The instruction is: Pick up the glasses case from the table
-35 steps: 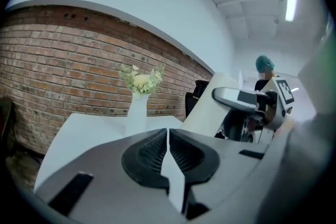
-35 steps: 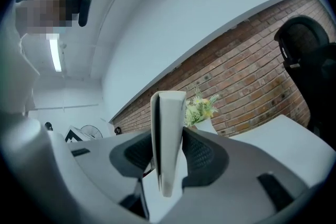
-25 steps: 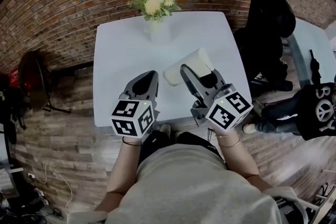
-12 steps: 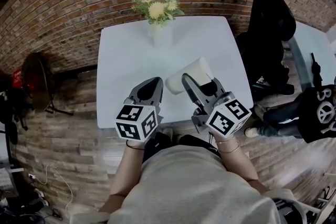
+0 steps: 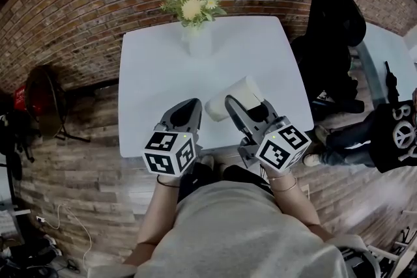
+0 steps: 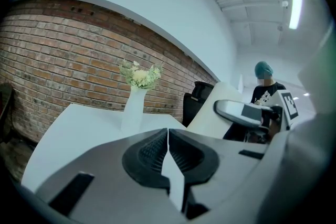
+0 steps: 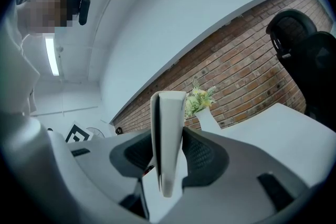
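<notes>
The white glasses case (image 5: 242,88) lies over the near right part of the white table (image 5: 150,75). My right gripper (image 5: 246,101) is shut on it. In the right gripper view the case (image 7: 167,139) stands on edge between the two dark pads of the right gripper (image 7: 168,152). Whether the case still touches the table I cannot tell. My left gripper (image 5: 189,105) hovers at the table's near edge, left of the case. Its jaws meet with nothing between them, as the left gripper view shows (image 6: 168,136).
A white vase of yellow and white flowers (image 5: 195,36) stands at the table's far edge. A black chair draped with dark clothing (image 5: 332,36) is at the right, with a person in a black shirt (image 5: 397,137) beyond it. A fan (image 5: 39,97) stands on the left.
My right gripper has drawn the case slightly toward the table's near edge. The left gripper has stayed about where it was, still shut.
</notes>
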`<state>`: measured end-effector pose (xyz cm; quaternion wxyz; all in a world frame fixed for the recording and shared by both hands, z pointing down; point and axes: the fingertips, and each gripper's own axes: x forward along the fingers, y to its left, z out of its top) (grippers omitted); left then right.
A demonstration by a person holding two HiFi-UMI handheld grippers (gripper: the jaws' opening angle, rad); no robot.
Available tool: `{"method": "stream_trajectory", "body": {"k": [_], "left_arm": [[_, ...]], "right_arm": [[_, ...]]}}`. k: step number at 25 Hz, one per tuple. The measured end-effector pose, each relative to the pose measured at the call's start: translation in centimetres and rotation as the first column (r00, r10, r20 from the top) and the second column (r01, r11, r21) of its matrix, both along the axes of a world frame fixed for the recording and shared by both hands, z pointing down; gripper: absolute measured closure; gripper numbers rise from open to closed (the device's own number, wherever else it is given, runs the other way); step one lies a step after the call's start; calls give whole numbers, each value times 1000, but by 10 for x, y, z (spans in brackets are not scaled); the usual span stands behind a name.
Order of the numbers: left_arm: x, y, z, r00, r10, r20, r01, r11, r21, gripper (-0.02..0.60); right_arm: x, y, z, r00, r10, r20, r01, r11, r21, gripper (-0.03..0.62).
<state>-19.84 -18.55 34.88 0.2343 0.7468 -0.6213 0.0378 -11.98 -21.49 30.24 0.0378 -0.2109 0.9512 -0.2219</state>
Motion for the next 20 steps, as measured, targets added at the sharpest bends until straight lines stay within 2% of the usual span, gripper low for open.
{"method": "stream_trajectory", "body": {"k": [6, 20], "left_arm": [[7, -1, 4, 1000, 16, -18, -16, 1000, -16, 571], [10, -4, 9, 1000, 26, -5, -26, 999, -26, 571]], "right_arm": [[2, 0, 5, 1000, 9, -27, -9, 1000, 1, 444], [0, 0, 13, 999, -11, -43, 11, 1000, -9, 444]]}}
